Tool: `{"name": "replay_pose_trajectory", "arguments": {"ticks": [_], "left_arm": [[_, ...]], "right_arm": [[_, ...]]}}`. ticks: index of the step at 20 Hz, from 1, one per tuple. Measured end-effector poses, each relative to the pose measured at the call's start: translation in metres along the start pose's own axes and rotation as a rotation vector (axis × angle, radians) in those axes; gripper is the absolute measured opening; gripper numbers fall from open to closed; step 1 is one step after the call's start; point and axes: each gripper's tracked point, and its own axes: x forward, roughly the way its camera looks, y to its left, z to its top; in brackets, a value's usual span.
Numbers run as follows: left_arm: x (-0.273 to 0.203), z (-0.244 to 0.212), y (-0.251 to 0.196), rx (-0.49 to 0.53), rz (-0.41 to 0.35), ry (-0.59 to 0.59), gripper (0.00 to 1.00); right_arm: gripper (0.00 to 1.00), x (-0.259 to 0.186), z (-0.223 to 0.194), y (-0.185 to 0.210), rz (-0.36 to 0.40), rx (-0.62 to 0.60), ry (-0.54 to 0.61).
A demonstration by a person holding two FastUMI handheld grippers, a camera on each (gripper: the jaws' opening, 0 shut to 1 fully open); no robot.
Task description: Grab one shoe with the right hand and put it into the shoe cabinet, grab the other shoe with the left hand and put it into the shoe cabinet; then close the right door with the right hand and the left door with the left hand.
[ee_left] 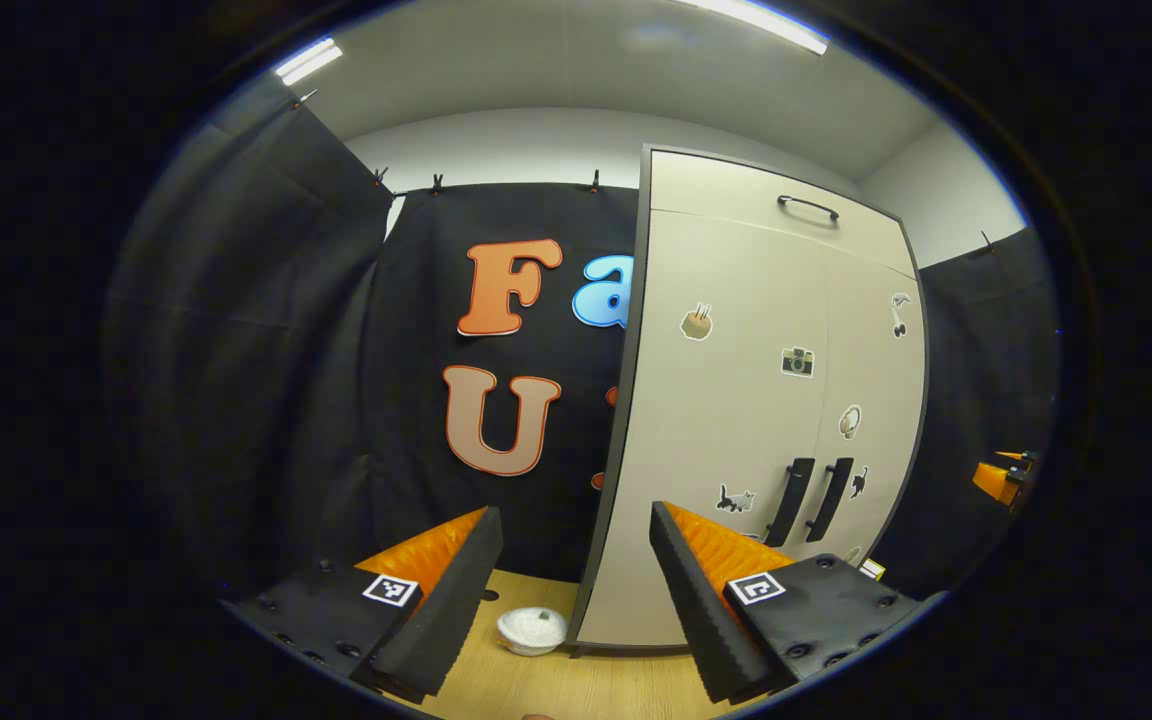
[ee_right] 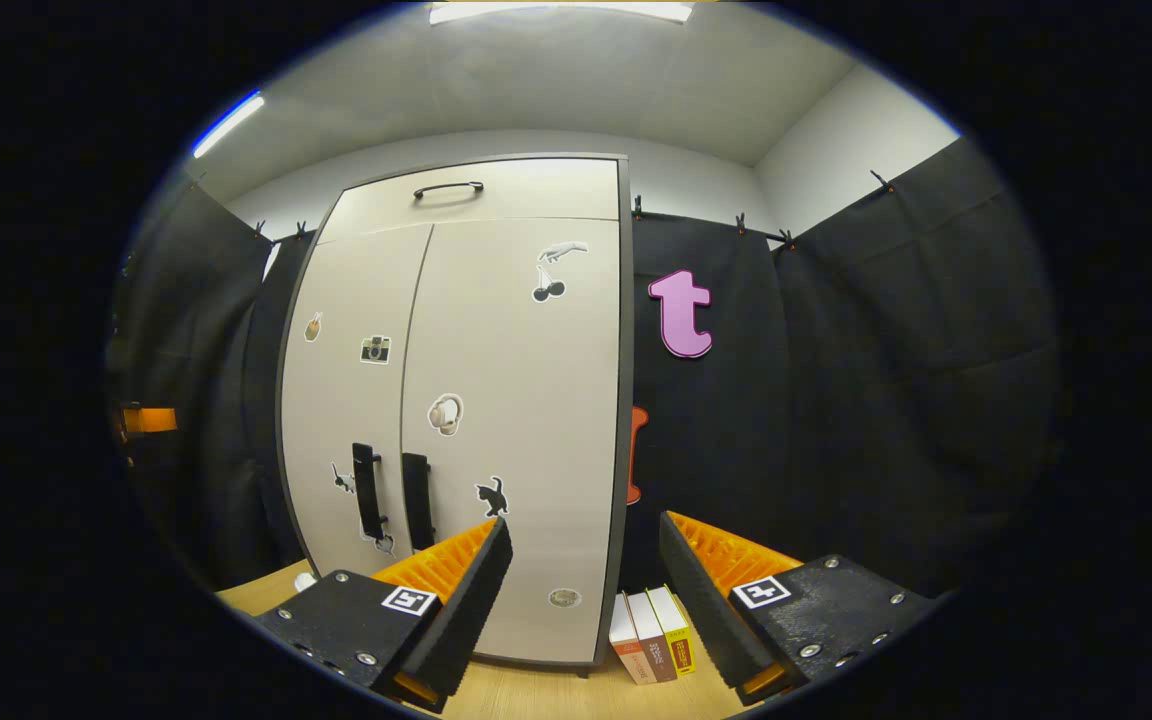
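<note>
Left gripper view: both my grippers (ee_left: 571, 590) (ee_right: 586, 590) hang released, cabinet (ee_left: 736, 420) doors shut flush. Those stiff upright door handles (ee_right: 391, 495) look the surest grip.

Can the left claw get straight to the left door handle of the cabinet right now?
Probably yes: the left claw is open and empty, and nothing stands between it and the left door handle.
</note>
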Motion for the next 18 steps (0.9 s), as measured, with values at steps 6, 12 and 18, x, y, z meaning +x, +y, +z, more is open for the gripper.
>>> {"name": "replay_pose_trajectory", "arguments": {"ticks": [6,12,18], "left_arm": [[-0.014,0.010,0.006,-0.004,-0.024,-0.006,0.96],[-0.026,0.018,0.008,-0.010,-0.042,-0.019,0.96],[-0.033,0.021,0.007,-0.016,-0.054,-0.026,0.96]], "right_arm": [[0.92,-0.026,0.009,0.002,-0.017,-0.002,-0.009],[0.92,-0.045,0.018,0.000,-0.031,0.004,-0.021],[0.92,-0.055,0.019,-0.001,-0.039,0.002,-0.019]]}}
